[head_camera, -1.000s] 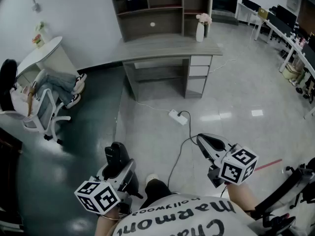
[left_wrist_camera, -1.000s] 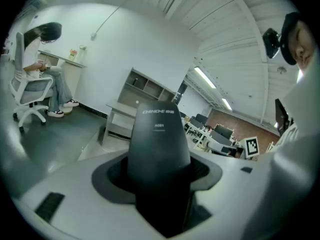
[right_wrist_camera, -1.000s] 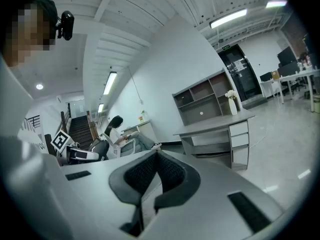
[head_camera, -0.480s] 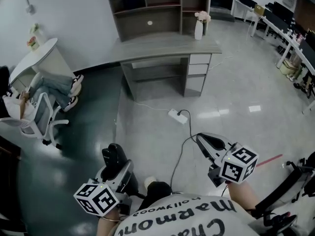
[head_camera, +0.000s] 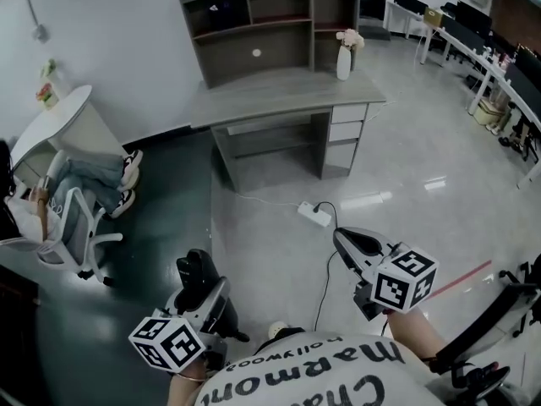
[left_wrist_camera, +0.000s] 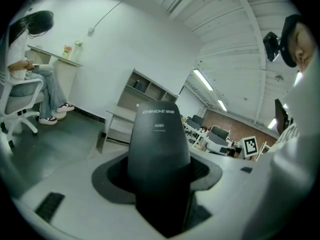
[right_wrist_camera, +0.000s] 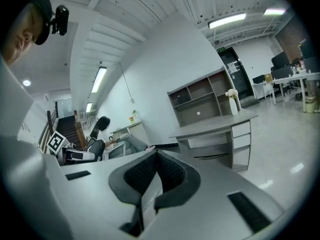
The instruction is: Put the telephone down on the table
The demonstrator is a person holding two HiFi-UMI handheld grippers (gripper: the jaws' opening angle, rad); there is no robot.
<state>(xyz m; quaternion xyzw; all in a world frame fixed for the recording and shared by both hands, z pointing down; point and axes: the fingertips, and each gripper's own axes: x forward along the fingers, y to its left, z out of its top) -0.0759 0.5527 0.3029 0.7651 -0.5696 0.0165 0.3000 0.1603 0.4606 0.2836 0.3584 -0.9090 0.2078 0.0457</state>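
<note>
A black telephone handset (left_wrist_camera: pixel 159 149) stands upright between the jaws of my left gripper (left_wrist_camera: pixel 159 184), which is shut on it. In the head view the handset (head_camera: pixel 196 273) sticks up from the left gripper (head_camera: pixel 203 299) at the lower left, over the dark floor. My right gripper (head_camera: pixel 353 245) is at the lower right, held out over the pale floor; its pads (right_wrist_camera: pixel 150 171) are shut together with nothing between them. The grey desk (head_camera: pixel 287 91) with a shelf unit stands well ahead of both grippers, its top mostly bare.
A white vase with flowers (head_camera: pixel 344 56) stands at the desk's right end. A white power strip (head_camera: pixel 317 215) and its black cable lie on the floor between me and the desk. A person sits on a white chair (head_camera: pixel 72 218) at the left. Office tables (head_camera: pixel 490 74) line the right.
Both grippers and the view have moved forward over the floor toward the desk; the power strip has come nearer. The left gripper's hold on the handset is unchanged.
</note>
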